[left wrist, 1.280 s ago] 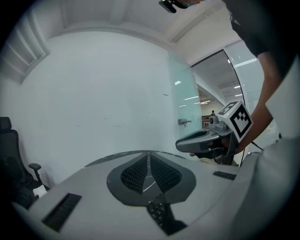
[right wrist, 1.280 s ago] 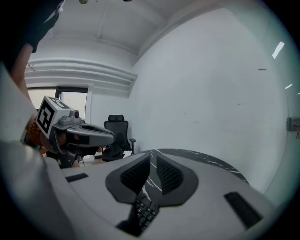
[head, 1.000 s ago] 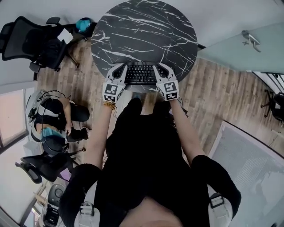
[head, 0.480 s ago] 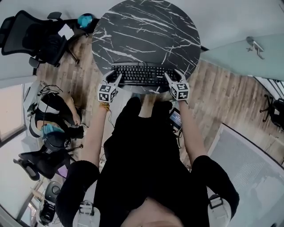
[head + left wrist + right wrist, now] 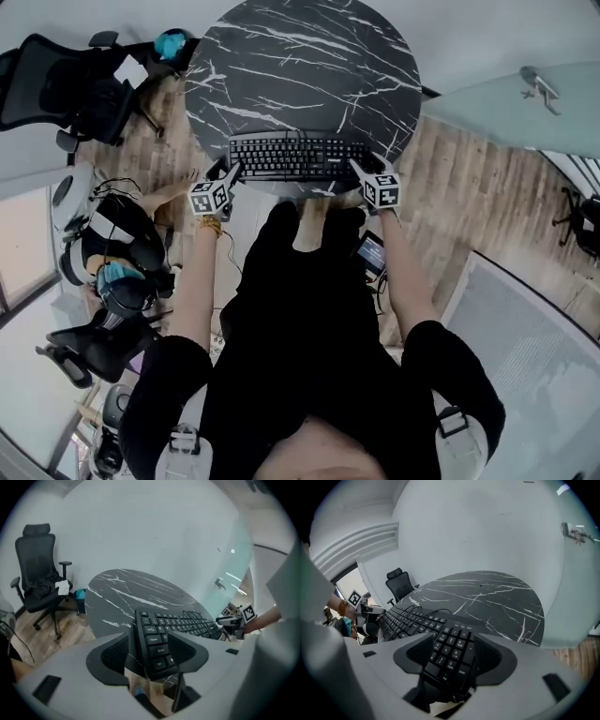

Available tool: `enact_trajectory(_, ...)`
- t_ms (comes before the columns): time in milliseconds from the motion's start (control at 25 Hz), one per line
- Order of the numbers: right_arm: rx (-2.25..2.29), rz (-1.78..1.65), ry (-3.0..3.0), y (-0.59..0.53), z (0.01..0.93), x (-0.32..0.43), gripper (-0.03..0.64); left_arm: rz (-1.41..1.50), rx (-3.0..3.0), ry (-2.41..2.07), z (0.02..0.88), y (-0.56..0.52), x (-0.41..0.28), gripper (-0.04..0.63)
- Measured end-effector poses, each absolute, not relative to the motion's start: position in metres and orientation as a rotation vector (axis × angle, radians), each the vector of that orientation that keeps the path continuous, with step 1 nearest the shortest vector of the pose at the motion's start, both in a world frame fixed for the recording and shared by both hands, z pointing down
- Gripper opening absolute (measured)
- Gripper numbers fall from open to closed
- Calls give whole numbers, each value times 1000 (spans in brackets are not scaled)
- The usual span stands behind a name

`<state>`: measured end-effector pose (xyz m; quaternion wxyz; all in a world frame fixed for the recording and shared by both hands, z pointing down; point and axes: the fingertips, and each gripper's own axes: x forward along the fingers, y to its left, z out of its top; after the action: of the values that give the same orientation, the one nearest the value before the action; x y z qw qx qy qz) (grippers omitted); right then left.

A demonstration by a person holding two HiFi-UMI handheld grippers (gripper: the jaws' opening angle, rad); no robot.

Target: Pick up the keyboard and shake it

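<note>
A black keyboard (image 5: 298, 157) lies flat on the round black marble table (image 5: 300, 66), near its front edge, with a cable looped over its keys. My left gripper (image 5: 228, 173) is at the keyboard's left end and my right gripper (image 5: 362, 170) at its right end. In the left gripper view the keyboard (image 5: 185, 623) end sits between the spread jaws of the left gripper (image 5: 150, 651), with a gap beside one pad. The right gripper (image 5: 452, 658) straddles the other end of the keyboard (image 5: 412, 618) the same way. Both pairs of jaws have just been opening.
A black office chair (image 5: 66, 84) and a teal object (image 5: 173, 44) stand left of the table. More chairs and headsets (image 5: 112, 262) crowd the floor at the left. A phone (image 5: 370, 251) shows at the person's right hip. A glass panel (image 5: 506, 103) rises at the right.
Both grippers held the keyboard by its ends a second ago. It now rests on the table; the grippers have sunk, spread outward and opened their jaws.
</note>
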<state>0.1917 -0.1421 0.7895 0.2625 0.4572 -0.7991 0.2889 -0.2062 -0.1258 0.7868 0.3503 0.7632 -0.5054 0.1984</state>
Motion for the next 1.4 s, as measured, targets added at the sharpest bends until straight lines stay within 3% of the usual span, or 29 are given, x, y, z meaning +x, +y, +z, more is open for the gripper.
enact_trajectory(880,1334,965,-2165,-137,806,208,250,500,1906,-1239,799,-103,-187,261)
enact_trajectory(1400,1162,900,-2174,-105,808,192,250,457,1868,-1289,801,-49,-201,261)
